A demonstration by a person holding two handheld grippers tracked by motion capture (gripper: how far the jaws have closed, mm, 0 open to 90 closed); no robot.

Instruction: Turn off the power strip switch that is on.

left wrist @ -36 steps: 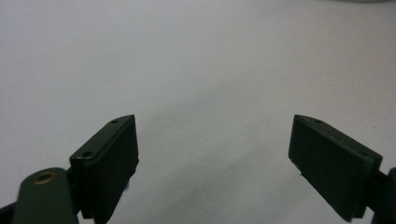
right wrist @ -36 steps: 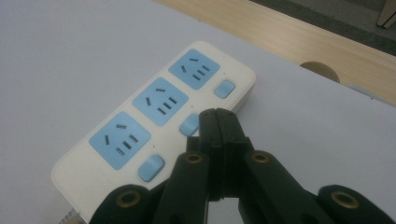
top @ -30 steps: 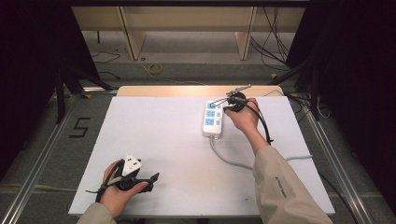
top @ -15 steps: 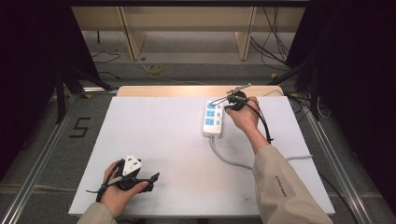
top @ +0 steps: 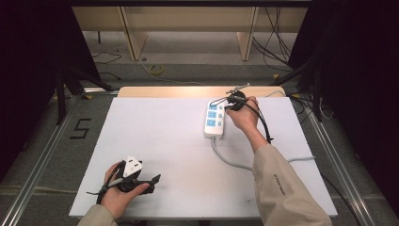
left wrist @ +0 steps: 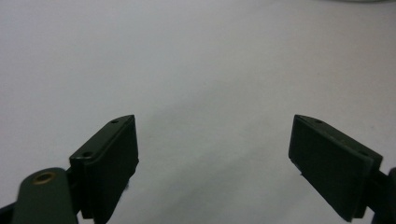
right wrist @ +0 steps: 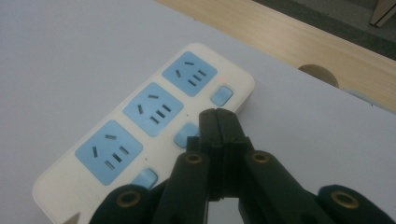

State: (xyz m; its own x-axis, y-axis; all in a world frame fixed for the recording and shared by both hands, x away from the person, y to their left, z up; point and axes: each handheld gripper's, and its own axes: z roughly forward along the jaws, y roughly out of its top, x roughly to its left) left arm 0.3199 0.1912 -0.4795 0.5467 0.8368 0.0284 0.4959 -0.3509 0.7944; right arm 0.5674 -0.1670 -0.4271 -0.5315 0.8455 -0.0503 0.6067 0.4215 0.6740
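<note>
My right tongs [right wrist: 217,122] are pressed together over the middle switch [right wrist: 186,134] of the power strip [top: 214,118]. Its white cable [top: 230,160] runs back under my right sleeve [top: 282,188]. My left tongs [left wrist: 215,158] stand apart over bare worktop [top: 164,136], well apart from the strip.

**One digit on the floor, small print on a sleeve**

A dark numeral "5" [top: 80,128] stands on the grey floor covering beside the white table, well off to the left of the left gripper's open jaws in the high view.

A short line of small dark print [top: 277,181] runs along the beige fabric sleeve of the right arm, behind the right gripper's closed jaws; it is too small to read.

The white plastic three-socket power strip with light-blue socket faces [right wrist: 154,126], lying just under the right gripper's closed jaws, carries no readable lettering or brand in the right gripper view.
</note>
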